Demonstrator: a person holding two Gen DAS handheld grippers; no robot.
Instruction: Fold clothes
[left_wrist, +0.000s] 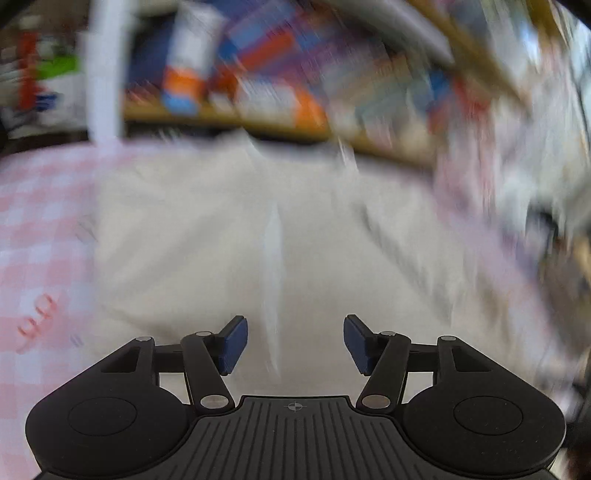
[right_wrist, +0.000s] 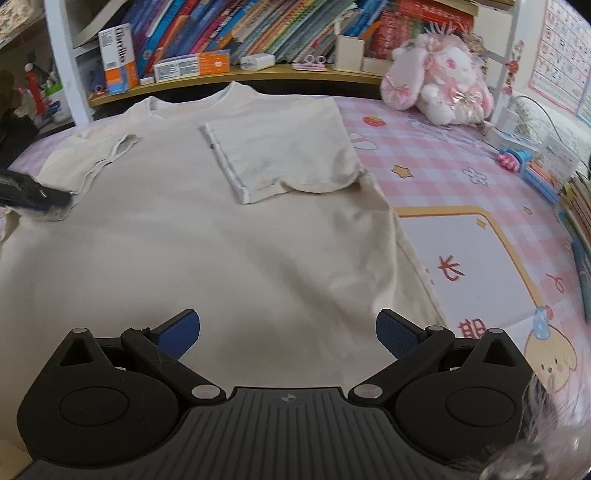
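Note:
A cream T-shirt (right_wrist: 207, 236) lies flat on a pink checked cloth, collar toward the bookshelf. Its right sleeve (right_wrist: 280, 151) is folded in over the chest; its left sleeve (right_wrist: 99, 158) lies partly folded in. My right gripper (right_wrist: 288, 332) is open and empty above the shirt's lower part. My left gripper (left_wrist: 295, 341) is open and empty over the shirt (left_wrist: 258, 229); its view is motion-blurred. The left gripper also shows as a dark shape in the right wrist view (right_wrist: 33, 194), at the shirt's left edge.
A bookshelf (right_wrist: 258, 33) with books and boxes runs along the back. A pink plush rabbit (right_wrist: 439, 88) sits at the back right. Pens and books (right_wrist: 554, 184) lie along the right edge. The pink checked cloth (right_wrist: 461, 177) covers the table.

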